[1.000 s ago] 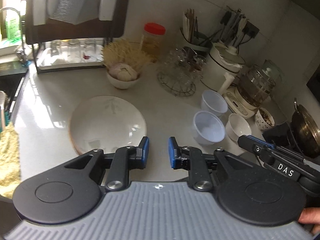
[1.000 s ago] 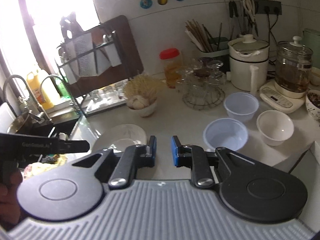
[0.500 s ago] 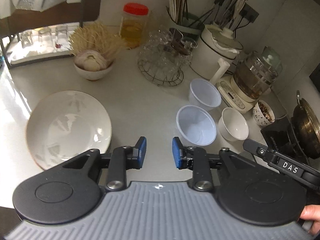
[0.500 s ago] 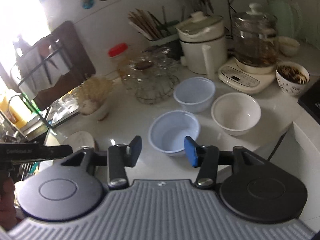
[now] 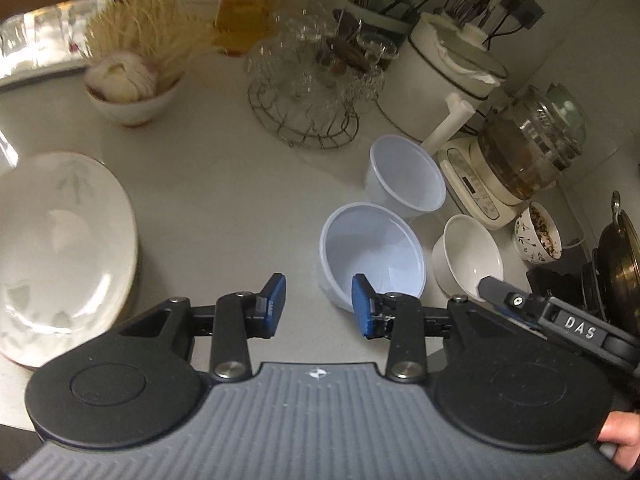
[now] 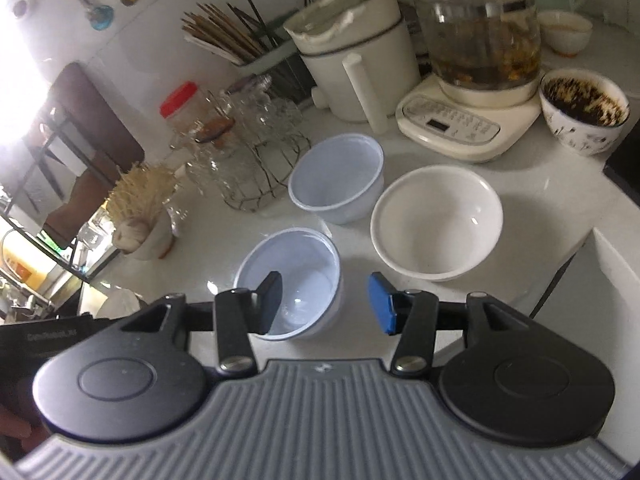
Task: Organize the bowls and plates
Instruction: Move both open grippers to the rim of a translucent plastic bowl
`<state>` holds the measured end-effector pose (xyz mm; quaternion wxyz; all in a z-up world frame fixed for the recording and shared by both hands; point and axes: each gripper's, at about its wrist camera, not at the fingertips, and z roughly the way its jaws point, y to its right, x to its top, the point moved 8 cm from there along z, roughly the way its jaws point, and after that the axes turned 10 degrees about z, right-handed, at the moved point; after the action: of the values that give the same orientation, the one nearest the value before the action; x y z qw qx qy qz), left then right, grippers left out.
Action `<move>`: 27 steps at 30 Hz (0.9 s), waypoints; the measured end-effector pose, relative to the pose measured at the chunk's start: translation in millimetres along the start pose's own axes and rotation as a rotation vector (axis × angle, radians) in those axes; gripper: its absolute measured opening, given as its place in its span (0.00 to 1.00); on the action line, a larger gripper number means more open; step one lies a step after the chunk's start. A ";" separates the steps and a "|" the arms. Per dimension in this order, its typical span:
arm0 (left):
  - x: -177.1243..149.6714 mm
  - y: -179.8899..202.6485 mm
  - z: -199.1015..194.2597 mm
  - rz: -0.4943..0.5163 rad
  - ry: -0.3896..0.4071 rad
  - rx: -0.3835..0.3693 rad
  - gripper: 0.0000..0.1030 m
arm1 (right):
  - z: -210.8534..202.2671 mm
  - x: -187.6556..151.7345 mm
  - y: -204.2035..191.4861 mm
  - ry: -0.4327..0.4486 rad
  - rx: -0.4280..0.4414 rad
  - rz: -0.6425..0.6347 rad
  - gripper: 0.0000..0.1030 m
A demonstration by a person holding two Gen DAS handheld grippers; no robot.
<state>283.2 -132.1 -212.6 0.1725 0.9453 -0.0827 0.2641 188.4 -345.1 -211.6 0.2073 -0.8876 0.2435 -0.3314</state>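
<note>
On pale stone kitchen counter [image 5: 224,184]: two pale blue plastic bowls, one white ceramic bowl [image 6: 436,220], one large white plate [image 5: 60,248]. All upright, mouths up. Left gripper [image 5: 318,306] opening, empty, nearer blue bowl [image 5: 372,252] just ahead, plate at left. Right gripper [image 6: 326,300] unclenched, empty, over nearer blue bowl's rim; farther blue bowl [image 6: 336,176] behind.

White countertop [image 6: 448,184], glossy, cluttered along far edge. White tiled wall [image 6: 152,60] behind it; wall socket [image 5: 524,4] with plugs at far right. Strong daylight blown out at far left [image 6: 16,60]. Dark metal rack [image 6: 76,128] on counter, far left. Hooks with utensils on wall.
</note>
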 end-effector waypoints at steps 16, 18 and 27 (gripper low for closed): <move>4.4 -6.2 67.8 -0.072 -0.123 0.033 0.40 | 62.9 -7.0 3.4 -0.183 0.026 -0.027 0.49; 4.1 -7.5 72.8 -0.082 -0.134 0.044 0.39 | 68.9 -5.5 2.3 -0.195 0.026 -0.036 0.49; 11.6 -6.6 83.2 -0.109 -0.134 0.042 0.29 | 88.6 -3.2 1.2 -0.251 0.031 -0.039 0.40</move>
<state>333.8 -157.5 -275.0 0.1610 0.9673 -0.0372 0.1922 247.0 -326.0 -275.4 0.2431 -0.9235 0.1930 -0.2252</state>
